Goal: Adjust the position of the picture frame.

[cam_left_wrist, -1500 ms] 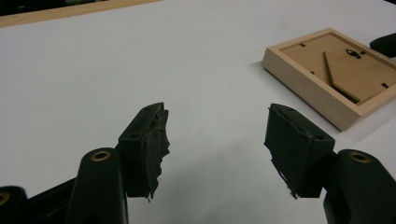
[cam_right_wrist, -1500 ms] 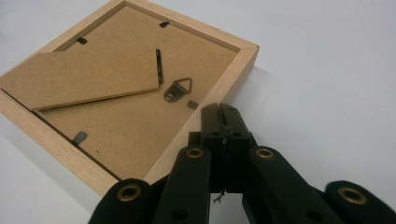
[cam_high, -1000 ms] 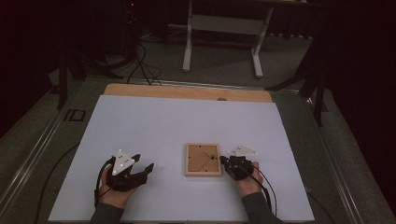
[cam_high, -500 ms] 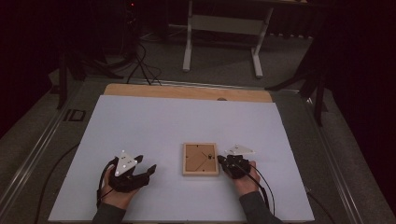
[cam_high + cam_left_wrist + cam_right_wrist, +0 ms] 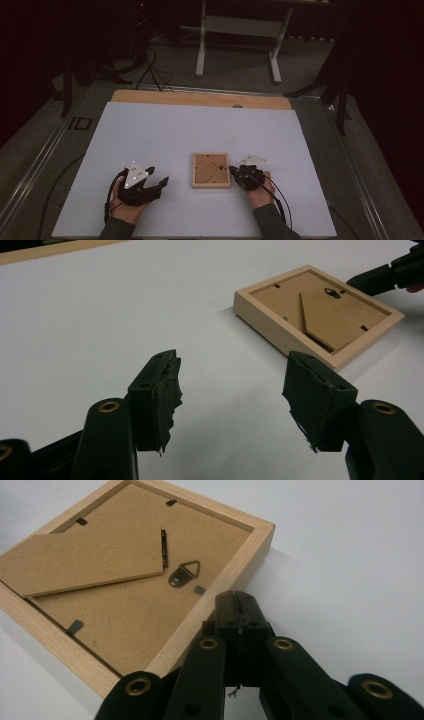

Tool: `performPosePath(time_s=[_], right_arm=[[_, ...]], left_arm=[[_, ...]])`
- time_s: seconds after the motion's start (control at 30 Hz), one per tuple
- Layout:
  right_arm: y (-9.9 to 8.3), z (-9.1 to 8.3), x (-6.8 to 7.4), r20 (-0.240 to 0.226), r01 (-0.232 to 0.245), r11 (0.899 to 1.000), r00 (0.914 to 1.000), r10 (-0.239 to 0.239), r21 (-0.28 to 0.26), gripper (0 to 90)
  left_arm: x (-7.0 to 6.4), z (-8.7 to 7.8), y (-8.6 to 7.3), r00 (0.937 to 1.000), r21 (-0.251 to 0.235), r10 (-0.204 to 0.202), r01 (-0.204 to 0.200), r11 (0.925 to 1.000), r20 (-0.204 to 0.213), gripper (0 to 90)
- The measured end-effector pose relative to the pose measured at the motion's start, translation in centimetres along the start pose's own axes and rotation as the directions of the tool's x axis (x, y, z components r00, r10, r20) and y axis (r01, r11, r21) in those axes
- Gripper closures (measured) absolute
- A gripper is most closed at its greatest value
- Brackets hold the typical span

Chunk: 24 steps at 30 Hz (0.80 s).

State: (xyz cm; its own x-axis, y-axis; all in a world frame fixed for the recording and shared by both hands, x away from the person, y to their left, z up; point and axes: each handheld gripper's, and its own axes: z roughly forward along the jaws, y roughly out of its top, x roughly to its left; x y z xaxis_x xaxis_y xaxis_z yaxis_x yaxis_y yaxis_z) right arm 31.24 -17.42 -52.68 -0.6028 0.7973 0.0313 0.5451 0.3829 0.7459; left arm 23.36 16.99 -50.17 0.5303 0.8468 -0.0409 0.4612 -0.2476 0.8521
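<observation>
left hand-held gripper [image 5: 161, 183]: jaws spread | right hand-held gripper [image 5: 232, 171]: jaws pressed together

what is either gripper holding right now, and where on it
Nothing is held. The left gripper is open over bare table; the right gripper is shut with nothing between its jaws, its tips at the picture frame's edge.

tool [image 5: 230, 385] agape, picture frame [image 5: 320, 315] beyond
</observation>
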Motion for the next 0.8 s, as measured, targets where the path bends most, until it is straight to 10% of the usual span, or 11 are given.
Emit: performPosePath(time_s=[0.8], right_arm=[[0.66,0.94,0.75,-0.032,0.024,1.0,0.9992,-0.024,0.0,89.7]], left_arm=[[-0.56,-0.24,0.05,0.9997,-0.01,0.019,-0.019,0.9998,0.014,39.0]])
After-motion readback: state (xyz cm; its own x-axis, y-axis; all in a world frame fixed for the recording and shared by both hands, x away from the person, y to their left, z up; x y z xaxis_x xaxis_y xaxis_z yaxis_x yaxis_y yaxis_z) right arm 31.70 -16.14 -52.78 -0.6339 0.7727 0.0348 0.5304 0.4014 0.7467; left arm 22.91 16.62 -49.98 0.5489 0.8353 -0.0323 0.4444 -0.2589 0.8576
